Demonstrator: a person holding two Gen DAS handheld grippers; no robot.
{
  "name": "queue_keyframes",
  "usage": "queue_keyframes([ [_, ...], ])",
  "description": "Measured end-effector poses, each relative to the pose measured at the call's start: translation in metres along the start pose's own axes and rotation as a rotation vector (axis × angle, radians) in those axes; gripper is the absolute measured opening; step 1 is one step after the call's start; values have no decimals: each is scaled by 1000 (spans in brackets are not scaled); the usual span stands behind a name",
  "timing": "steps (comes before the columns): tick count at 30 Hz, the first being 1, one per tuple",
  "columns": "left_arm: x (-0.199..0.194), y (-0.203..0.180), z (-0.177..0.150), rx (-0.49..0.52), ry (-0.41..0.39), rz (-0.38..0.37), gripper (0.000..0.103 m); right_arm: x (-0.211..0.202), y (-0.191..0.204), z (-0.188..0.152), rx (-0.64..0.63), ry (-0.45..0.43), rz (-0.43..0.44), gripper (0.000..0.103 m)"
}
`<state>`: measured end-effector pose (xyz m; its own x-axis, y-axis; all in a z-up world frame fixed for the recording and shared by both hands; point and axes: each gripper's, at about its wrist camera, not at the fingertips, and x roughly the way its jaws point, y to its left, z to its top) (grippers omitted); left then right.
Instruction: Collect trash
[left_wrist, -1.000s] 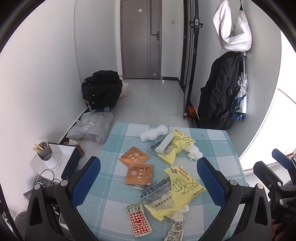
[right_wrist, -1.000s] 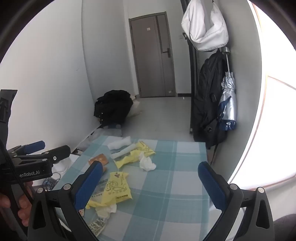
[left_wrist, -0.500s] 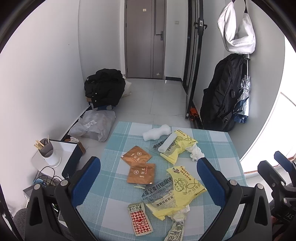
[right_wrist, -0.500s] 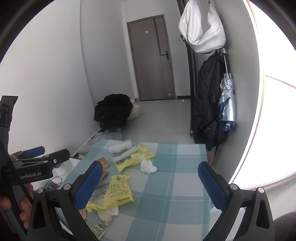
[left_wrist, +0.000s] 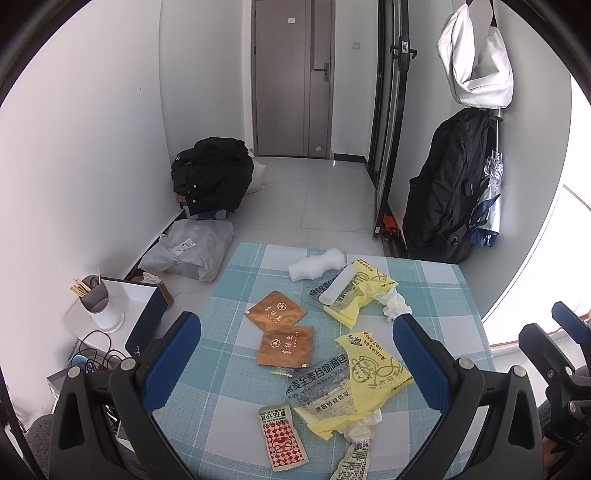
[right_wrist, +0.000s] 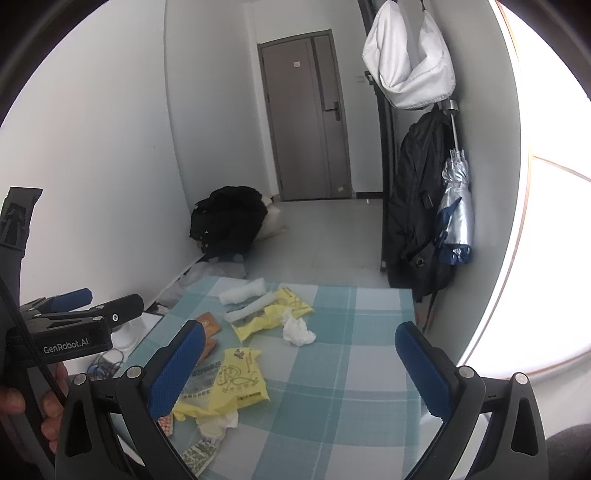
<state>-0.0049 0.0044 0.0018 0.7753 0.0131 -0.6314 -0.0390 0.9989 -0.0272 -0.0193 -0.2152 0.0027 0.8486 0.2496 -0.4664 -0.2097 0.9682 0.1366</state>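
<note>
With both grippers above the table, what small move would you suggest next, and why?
Probably lower the left gripper onto the near yellow wrapper. Both grippers are open and empty, all the trash lies on the table, and that wrapper sits between the left fingers.

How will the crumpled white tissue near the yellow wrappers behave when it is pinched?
The crumpled tissue looks soft and light, so it should squash flat between the fingers. Its loose folds may tear or trail. It probably won't roll or slip.

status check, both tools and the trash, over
Left tool open, empty. Right tool open, empty. Wrappers and tissue loose on table. Nothing blocking.
</note>
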Motion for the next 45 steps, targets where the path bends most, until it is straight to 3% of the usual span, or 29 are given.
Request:
queue_keyframes([
  [45,5,0,-4,18,35,19,102,0,1,-3,-18,13,-8,103],
])
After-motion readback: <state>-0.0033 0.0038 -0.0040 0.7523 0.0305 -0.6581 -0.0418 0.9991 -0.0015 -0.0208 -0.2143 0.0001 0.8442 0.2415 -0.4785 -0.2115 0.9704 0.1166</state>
